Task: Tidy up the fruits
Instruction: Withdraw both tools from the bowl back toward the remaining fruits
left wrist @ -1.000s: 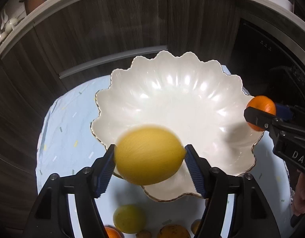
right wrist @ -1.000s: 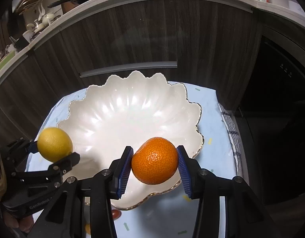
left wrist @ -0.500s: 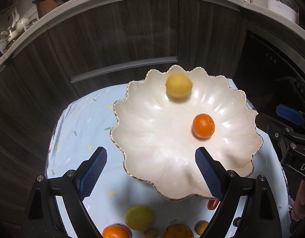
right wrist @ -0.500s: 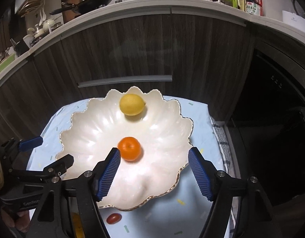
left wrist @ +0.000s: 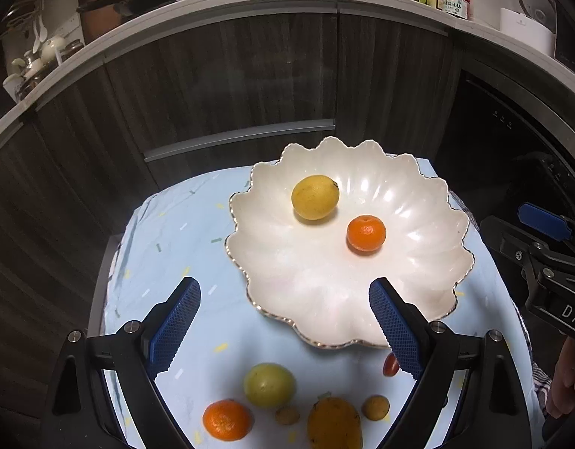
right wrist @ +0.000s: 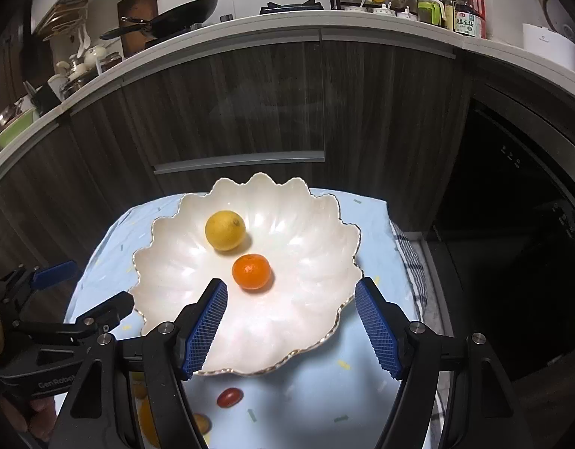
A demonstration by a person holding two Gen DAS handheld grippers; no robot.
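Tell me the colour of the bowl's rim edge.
Gold trim on the white bowl, clearest in the right wrist view.

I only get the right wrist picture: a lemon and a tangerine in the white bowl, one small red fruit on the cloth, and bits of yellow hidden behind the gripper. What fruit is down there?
Observer: The left wrist view shows a greenish-yellow fruit and a second tangerine side by side on the cloth, in front of the white bowl.
Operator: Is that everything?
Observer: No. To their right lies a large orange-yellow fruit, with two small brownish fruits flanking it.
Operator: Is the left gripper carrying anything?
Observer: No. The left gripper has just been opening its jaws, and nothing is between them.
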